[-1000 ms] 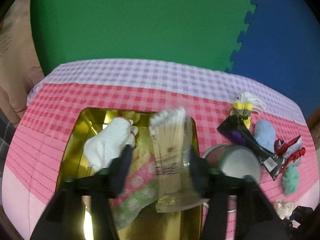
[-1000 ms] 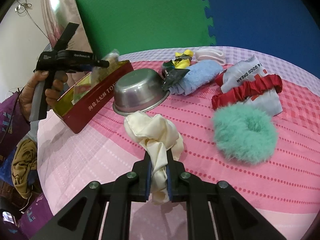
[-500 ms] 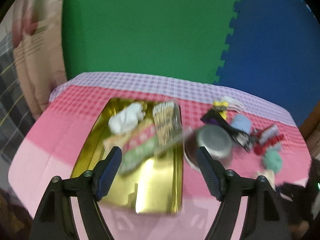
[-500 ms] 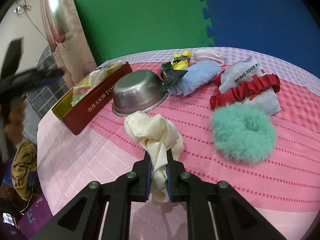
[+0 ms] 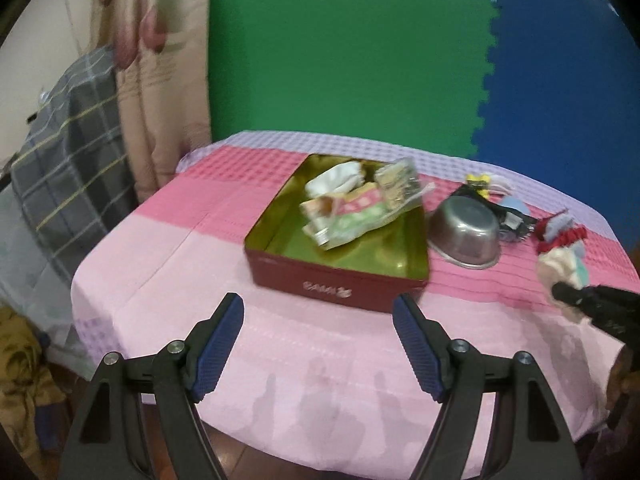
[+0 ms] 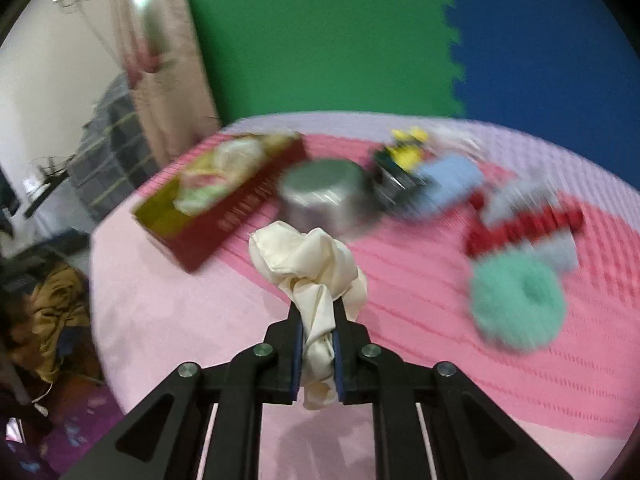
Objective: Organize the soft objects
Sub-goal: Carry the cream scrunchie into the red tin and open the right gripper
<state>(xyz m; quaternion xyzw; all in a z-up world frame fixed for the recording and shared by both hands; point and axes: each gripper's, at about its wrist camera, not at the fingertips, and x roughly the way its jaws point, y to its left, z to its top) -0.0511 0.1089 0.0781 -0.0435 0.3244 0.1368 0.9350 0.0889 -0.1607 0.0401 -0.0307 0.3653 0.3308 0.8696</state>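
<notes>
Over on the left, the left tool [image 5: 318, 314] hangs above the near edge of the table [image 5: 168, 264], its blue-padded jaws spread wide with nothing between them. Straight ahead of it sits the red tin [image 5: 340, 286], gold inside, standing on the pink checked cloth. In the tin lie a white bundle [image 5: 336, 178], a pink-and-green patterned piece [image 5: 352, 216] and a clear packet [image 5: 398, 184] leaning against the far right side.

Just right of the tin, a steel bowl [image 5: 466, 232] tilts with its mouth up toward the left wrist camera. Behind the bowl there's a small cluster: something yellow [image 5: 478, 180], a dark wrapper [image 5: 510, 220], a scrap of light blue [image 5: 514, 202]. Too blurred to say more.

Moving right, the right tool [image 6: 316, 316] has its jaws clamped tight on the cream scrunchie [image 6: 308, 264], and the fabric bunches above the fingertips and trails down between them. In the right wrist view it looks lifted, with the tin and bowl behind it, though blur makes the gap hard to judge. The left wrist view catches the same tool at the far right edge, the cream fabric at its tip.

Farther right on the cloth, a red scrunchie [image 6: 524, 226] lies across a grey-white piece [image 6: 558, 254]. Nearer to that camera, the fluffy teal scrunchie [image 6: 518, 304] rests on the table, well apart from the tin.
</notes>
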